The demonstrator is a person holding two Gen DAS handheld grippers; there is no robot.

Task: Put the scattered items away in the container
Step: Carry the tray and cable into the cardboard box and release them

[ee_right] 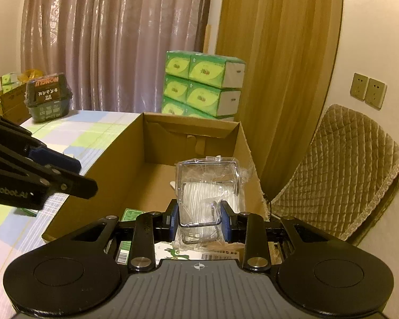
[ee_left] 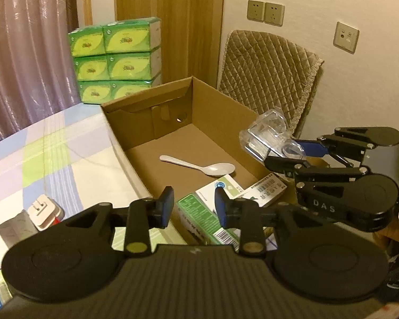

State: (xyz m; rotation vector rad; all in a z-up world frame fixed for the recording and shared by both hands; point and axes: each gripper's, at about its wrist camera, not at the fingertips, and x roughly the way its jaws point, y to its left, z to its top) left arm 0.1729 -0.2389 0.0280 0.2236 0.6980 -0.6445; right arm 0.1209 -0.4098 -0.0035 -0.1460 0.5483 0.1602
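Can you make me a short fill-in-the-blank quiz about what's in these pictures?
1. The white ____ lies on the floor of the cardboard box.
2. The right gripper is shut on a clear ____ packet.
3. The left gripper holds ____.
4. Behind the box stand green ____ packs.

Missing words: spoon; plastic; nothing; tissue

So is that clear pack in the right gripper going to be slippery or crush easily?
The clear pack looks glossy, so probably slippery. Its thin wrap is crinkled at the edges, so likely crushable. It looks light, and the right gripper holds it by one end.
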